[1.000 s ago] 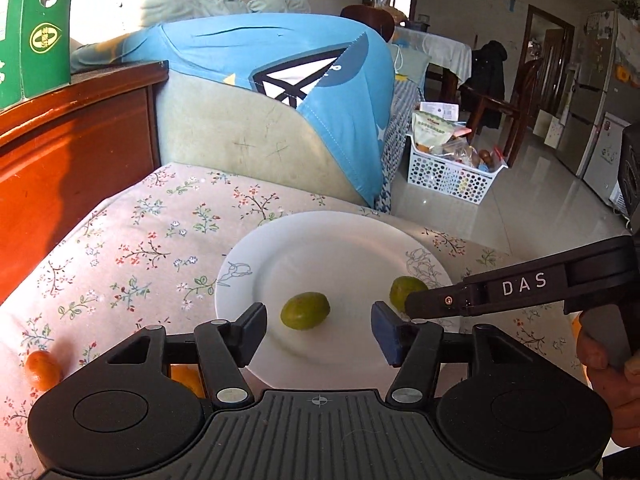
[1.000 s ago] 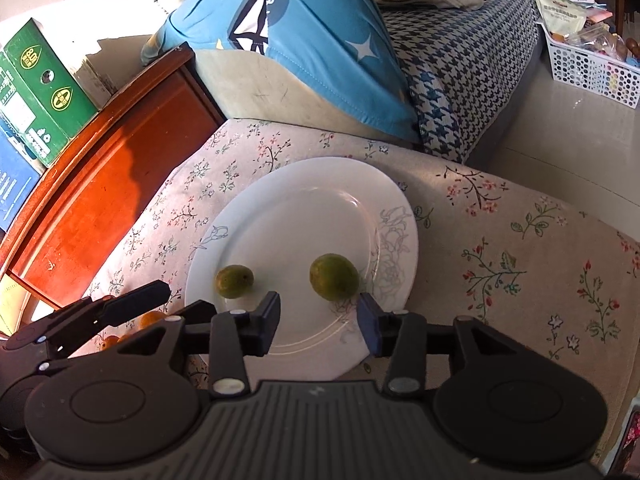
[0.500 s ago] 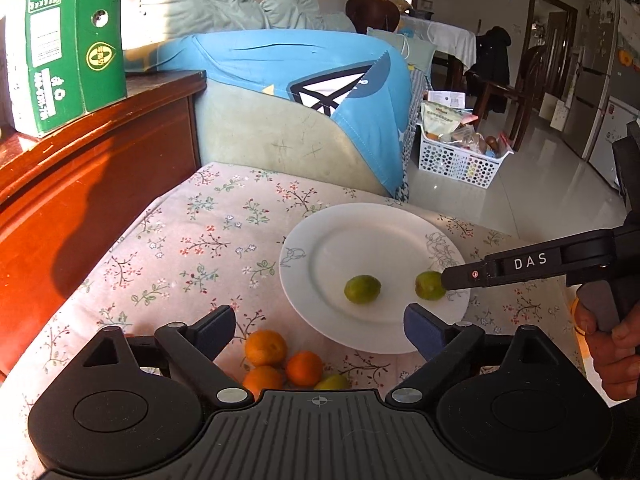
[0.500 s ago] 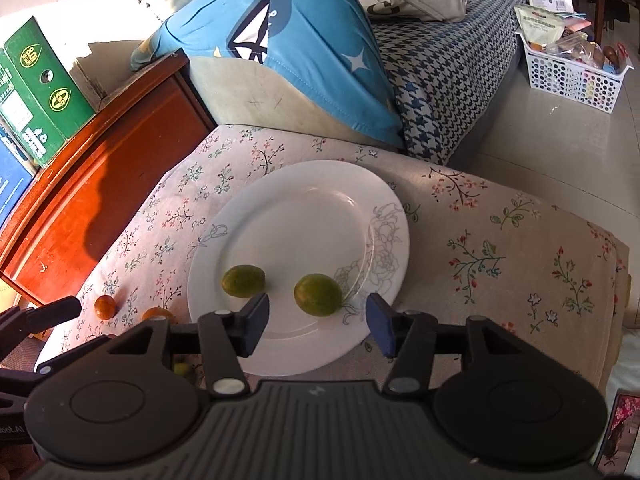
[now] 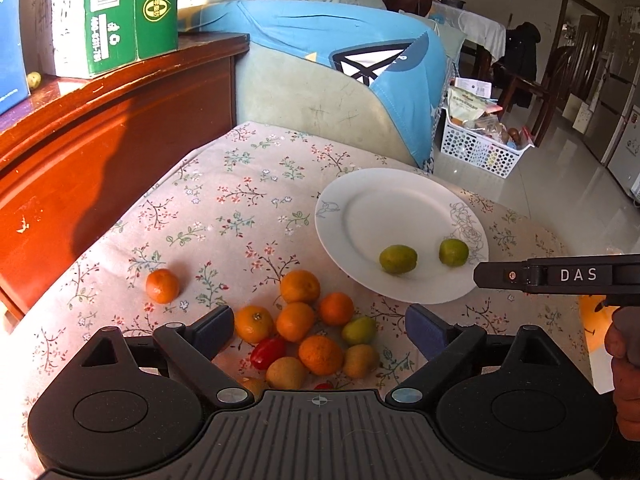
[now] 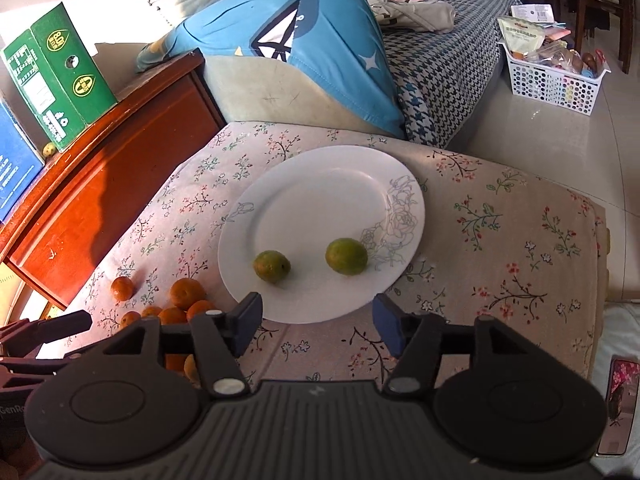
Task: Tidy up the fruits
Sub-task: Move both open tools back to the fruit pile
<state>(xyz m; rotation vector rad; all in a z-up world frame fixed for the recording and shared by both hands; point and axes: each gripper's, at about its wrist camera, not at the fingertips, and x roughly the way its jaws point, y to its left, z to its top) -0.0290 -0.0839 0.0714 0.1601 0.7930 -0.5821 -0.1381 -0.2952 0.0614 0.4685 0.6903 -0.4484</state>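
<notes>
A floral tablecloth point(image 5: 248, 200) covers a table beside a sofa point(image 6: 440, 60). A white plate point(image 6: 320, 200) holds two green fruits point(image 6: 346, 256). Beside the plate, the orange pile point(image 5: 304, 320) lies between the wide-open left gripper point(image 5: 318, 326). The right gripper point(image 6: 316, 316), also open and empty, frames the plate's near rim.

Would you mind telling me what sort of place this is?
Most likely a home living room: a sofa with a blue cushion, a wooden cabinet, and a dining table with chairs behind.
</notes>
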